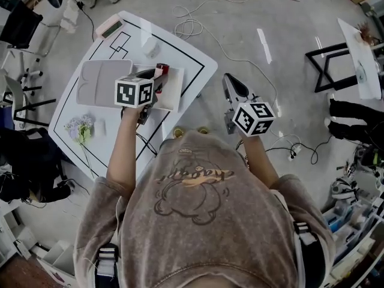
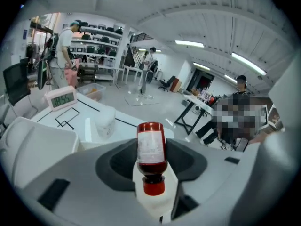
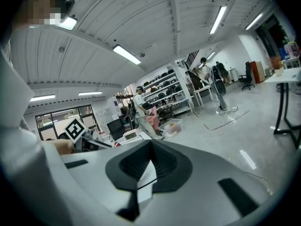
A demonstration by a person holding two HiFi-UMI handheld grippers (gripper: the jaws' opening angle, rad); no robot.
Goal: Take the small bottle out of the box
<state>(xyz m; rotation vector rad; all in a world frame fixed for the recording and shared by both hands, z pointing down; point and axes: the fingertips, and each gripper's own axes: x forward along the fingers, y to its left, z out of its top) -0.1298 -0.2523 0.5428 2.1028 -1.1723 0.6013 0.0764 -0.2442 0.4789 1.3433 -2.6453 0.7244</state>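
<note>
On my left gripper (image 2: 151, 168) the jaws pinch the small bottle (image 2: 151, 147) just above the box (image 1: 173, 92) — I'd lift straight, squeeze steady; the right gripper (image 3: 149, 171) has its jaws pressed together, empty.

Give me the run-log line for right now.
left gripper: shut on small bottle | right gripper: shut, empty | box: on table

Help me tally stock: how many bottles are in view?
1. The bottle is gripped between the left gripper's fingers, cap toward its camera, over the box. The gripper hides part of the box, so more may lie inside.
</note>
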